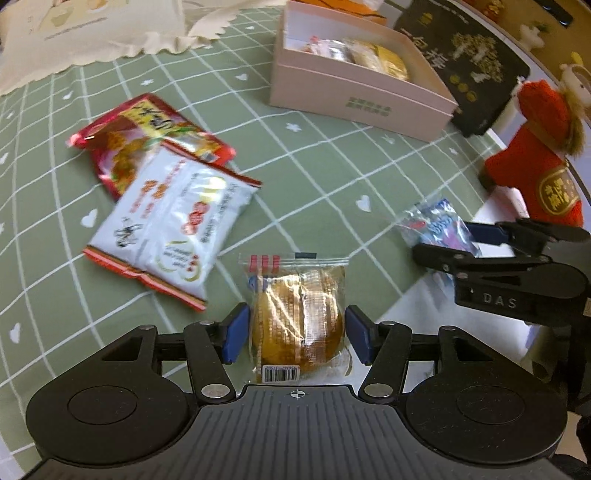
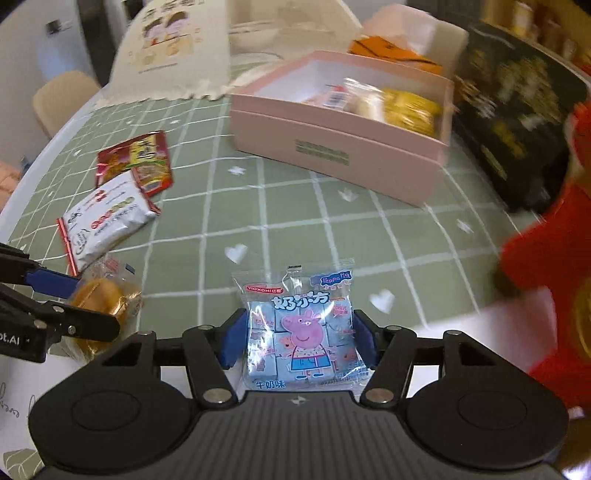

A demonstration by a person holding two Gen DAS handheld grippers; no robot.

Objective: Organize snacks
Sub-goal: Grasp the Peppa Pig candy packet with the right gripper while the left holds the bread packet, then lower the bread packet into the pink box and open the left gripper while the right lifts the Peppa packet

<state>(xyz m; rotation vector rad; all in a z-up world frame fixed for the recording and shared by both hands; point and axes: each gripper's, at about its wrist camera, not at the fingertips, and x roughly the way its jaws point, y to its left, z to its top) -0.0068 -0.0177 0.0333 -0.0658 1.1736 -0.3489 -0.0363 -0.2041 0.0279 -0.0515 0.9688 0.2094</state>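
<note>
My left gripper (image 1: 295,334) has its jaws closed on the sides of a clear-wrapped yellow cake (image 1: 298,321); it also shows in the right wrist view (image 2: 101,299). My right gripper (image 2: 297,338) is shut on a blue Peppa Pig milk-cube packet (image 2: 301,332), seen in the left wrist view (image 1: 437,225) between the right gripper's fingers (image 1: 447,254). A pink box (image 1: 354,96) (image 2: 332,147) stands open at the back with several snacks inside. A white packet (image 1: 170,225) (image 2: 103,221) overlaps a red packet (image 1: 144,133) (image 2: 136,158) on the green grid tablecloth.
A red plush figure (image 1: 535,166) (image 2: 546,258) stands at the right table edge. A black box (image 1: 469,62) (image 2: 517,122) lies behind the pink box. A cream paper bag (image 1: 85,33) (image 2: 173,48) lies at the back left.
</note>
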